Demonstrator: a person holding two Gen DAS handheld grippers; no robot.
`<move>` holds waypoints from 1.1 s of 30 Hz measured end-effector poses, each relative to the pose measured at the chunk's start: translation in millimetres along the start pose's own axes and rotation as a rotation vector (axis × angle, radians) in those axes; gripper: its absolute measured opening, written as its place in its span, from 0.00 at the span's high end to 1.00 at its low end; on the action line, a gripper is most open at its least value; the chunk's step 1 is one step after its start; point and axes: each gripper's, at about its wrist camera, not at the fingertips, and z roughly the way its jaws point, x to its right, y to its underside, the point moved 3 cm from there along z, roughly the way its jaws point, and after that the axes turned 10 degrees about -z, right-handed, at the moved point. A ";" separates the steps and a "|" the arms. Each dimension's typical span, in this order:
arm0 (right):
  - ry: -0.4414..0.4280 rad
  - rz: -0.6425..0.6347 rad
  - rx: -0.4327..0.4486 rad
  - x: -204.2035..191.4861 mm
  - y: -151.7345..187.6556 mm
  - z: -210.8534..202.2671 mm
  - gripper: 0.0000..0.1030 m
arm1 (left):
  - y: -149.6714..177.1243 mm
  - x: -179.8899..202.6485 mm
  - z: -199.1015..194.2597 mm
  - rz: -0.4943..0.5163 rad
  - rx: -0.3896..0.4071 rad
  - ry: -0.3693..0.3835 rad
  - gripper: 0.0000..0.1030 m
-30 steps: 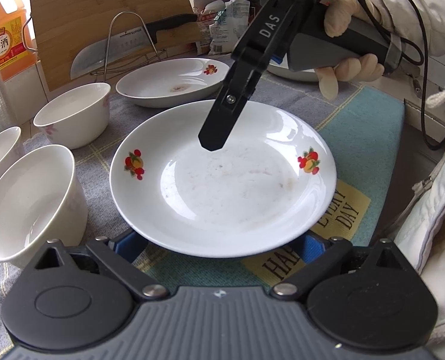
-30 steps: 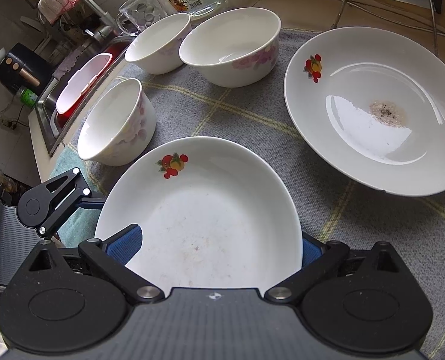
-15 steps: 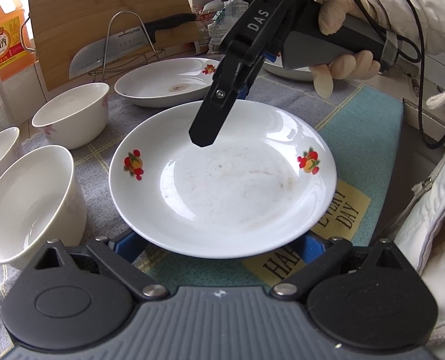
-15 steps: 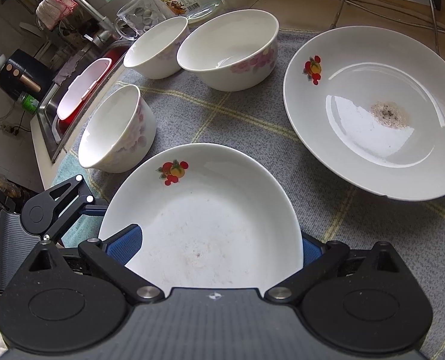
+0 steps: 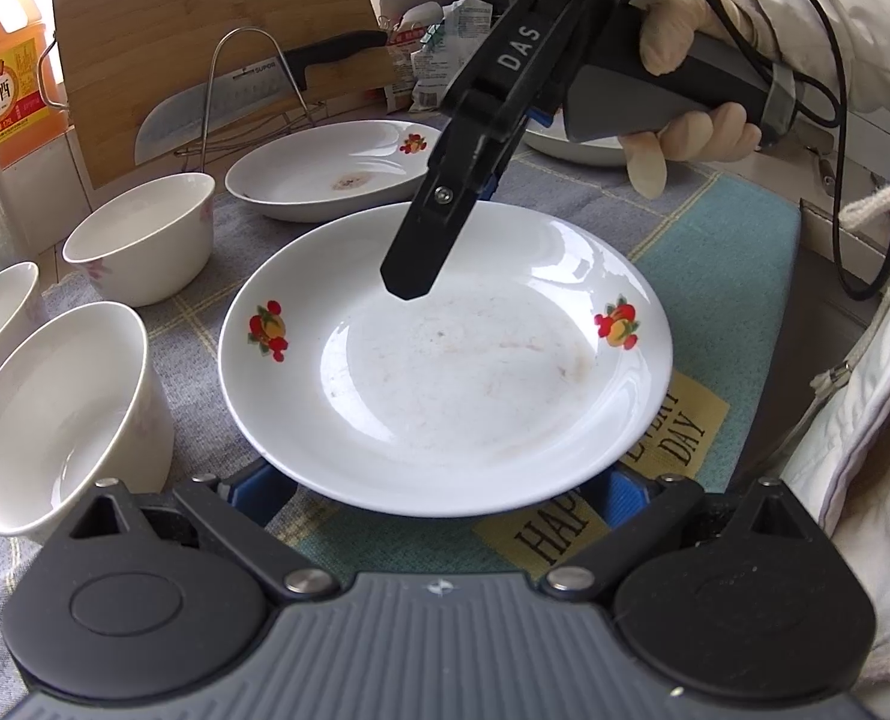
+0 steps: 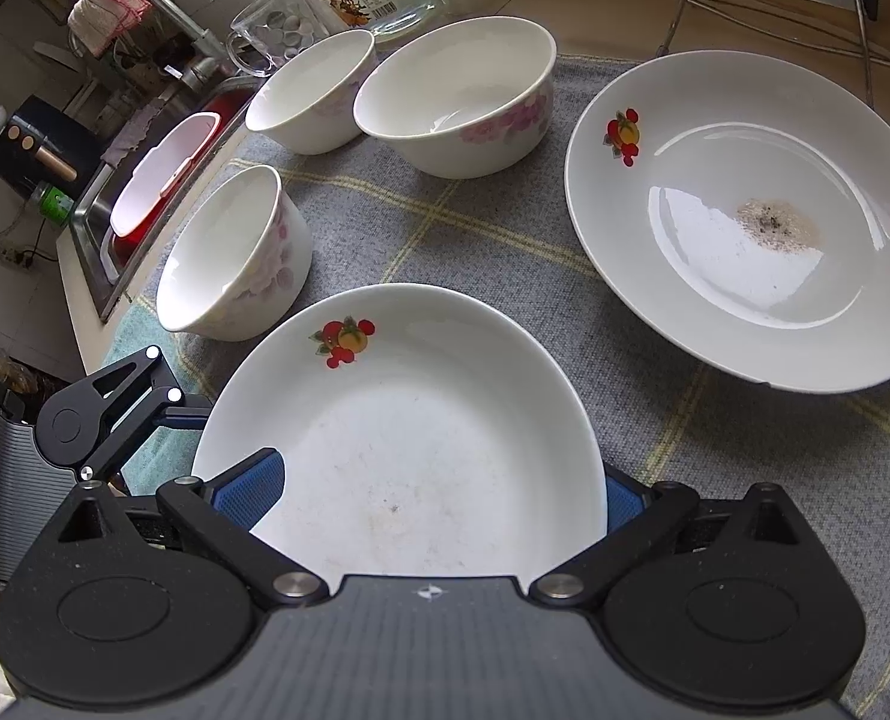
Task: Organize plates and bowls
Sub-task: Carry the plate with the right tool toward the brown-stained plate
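Midway over the checked cloth (image 6: 445, 228), both the left gripper (image 5: 438, 495) and right gripper (image 6: 441, 495) stand with jaws apart around one fruit-patterned plate (image 5: 445, 360), beside three bowls (image 6: 234, 258) and a second plate (image 6: 745, 222).

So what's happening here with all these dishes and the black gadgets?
A person is sorting plates and bowls on a cloth-covered counter with two hand-held grippers. Both the left gripper and the right gripper reach around the near plate, one from each side; whether either actually pinches it can't be told. A second plate, with a smudge of residue, sits beyond it, and three bowls stand nearby. The gloved hand holds the right gripper's handle.
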 end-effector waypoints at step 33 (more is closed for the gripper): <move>0.025 0.031 0.082 31.8 32.0 -58.7 0.00 | -51.8 42.5 18.3 0.072 -0.011 0.029 0.04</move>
